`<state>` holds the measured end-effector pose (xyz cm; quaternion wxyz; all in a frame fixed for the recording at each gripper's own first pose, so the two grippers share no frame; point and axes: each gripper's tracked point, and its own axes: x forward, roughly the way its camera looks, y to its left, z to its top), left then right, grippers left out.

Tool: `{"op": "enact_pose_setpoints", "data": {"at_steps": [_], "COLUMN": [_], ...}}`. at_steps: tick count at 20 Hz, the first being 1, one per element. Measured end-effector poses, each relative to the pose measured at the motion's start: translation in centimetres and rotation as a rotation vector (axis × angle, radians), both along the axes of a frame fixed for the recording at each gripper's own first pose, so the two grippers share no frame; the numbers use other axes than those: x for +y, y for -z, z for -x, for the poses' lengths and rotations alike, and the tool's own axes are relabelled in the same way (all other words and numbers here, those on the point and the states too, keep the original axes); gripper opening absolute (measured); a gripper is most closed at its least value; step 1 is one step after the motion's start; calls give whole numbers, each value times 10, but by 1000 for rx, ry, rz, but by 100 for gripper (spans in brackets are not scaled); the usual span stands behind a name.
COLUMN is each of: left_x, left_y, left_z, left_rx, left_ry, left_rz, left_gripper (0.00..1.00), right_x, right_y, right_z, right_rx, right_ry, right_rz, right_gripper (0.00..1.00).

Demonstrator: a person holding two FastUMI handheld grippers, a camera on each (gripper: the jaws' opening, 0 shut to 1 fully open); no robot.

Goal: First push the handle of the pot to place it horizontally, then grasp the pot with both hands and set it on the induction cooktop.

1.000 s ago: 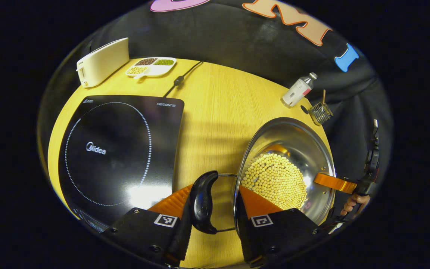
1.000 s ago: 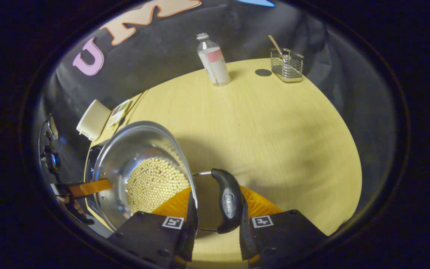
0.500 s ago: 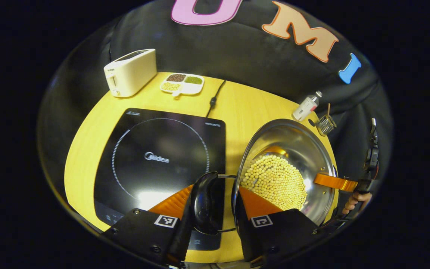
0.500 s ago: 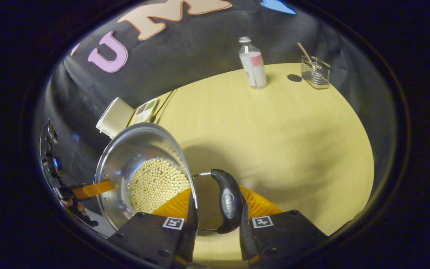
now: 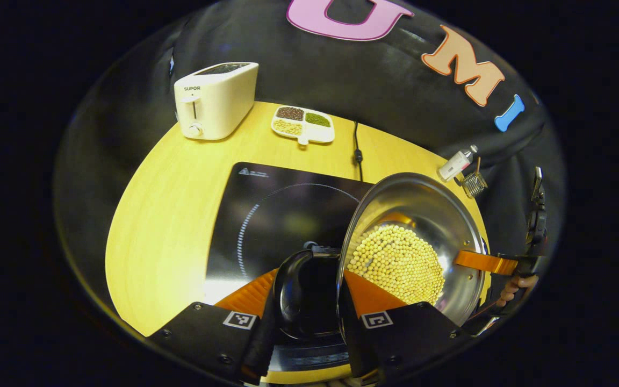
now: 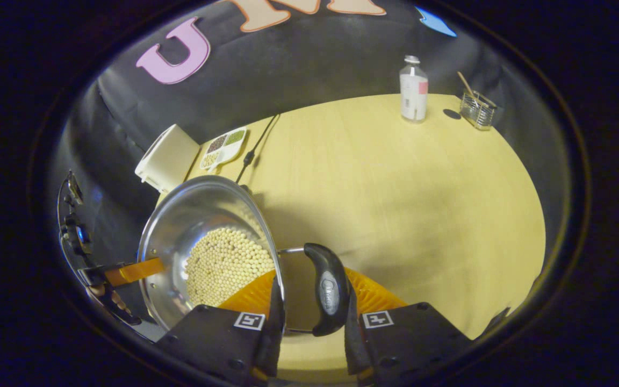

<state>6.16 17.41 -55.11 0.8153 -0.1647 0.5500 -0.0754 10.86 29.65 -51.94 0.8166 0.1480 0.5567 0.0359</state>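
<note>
Pot (image 5: 427,215) is being carried w/ both claws, one per side handle, and sits partly over the induction cooktop (image 5: 266,215) in the left gripper view; whether its base is touching the glass can't be told. Left claw (image 5: 309,317) is nearly closed, both fingers pressed on the black left handle (image 5: 293,290) beside the rim. Right claw (image 6: 309,317) is likewise clamped on the right handle (image 6: 328,287), seen in the right gripper view w/ bare counter (image 6: 395,188) beyond it. Pot is loaded w/ pale round beans (image 5: 398,263), heaped across the bottom. Judged stage: transfer under way, set-down not yet done, pot not yet centred on the cooktop ring. Risks from here: handles are smooth, curved and hang on thin wire loops, so a pivot inside either grip is likely if one claw is lowered ahead of the other; pot would tip and beans would be spilled. Uneven descent could also land the rim edge on the glass, w/ a hard knock. Off-centre placement is possible, as the ring is partly hidden by the pot. Cable (image 5: 358,153), toaster (image 5: 215,99) and divided dish (image 5: 303,123) lie behind the cooktop, well apart from the path.
</note>
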Motion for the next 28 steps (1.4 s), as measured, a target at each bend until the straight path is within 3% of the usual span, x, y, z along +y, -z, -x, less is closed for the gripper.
{"op": "enact_pose_setpoints", "data": {"at_steps": [9,13,14,16,22,23,25,27,28], "left_x": [72,83,87,90,90,89,89,89,89], "left_y": [11,13,14,15,15,17,16,23,20], "left_z": [-28,-37,-42,-46,-45,-45,-42,-35,-32], "left_rx": [-123,-156,-166,-180,-185,-181,-177,-123,-113], "left_ry": [46,44,48,57,19,15,30,20,11], "left_rz": [-57,-84,-94,-106,-96,-98,-121,-158,-176], "left_gripper": [57,58,58,59,59,61,63,66,72], "right_x": [74,87,90,93,93,93,93,90,90], "right_y": [6,8,8,9,10,10,12,11,10], "right_z": [-10,-25,-28,-32,-33,-35,-34,-31,-28], "right_rx": [35,26,21,-1,-37,-56,-58,-54,-56], "right_ry": [-18,-12,-17,-27,-46,-49,-47,-50,-65], "right_rz": [24,19,26,38,55,65,78,93,92], "right_gripper": [46,46,51,51,51,58,53,58,65]}}
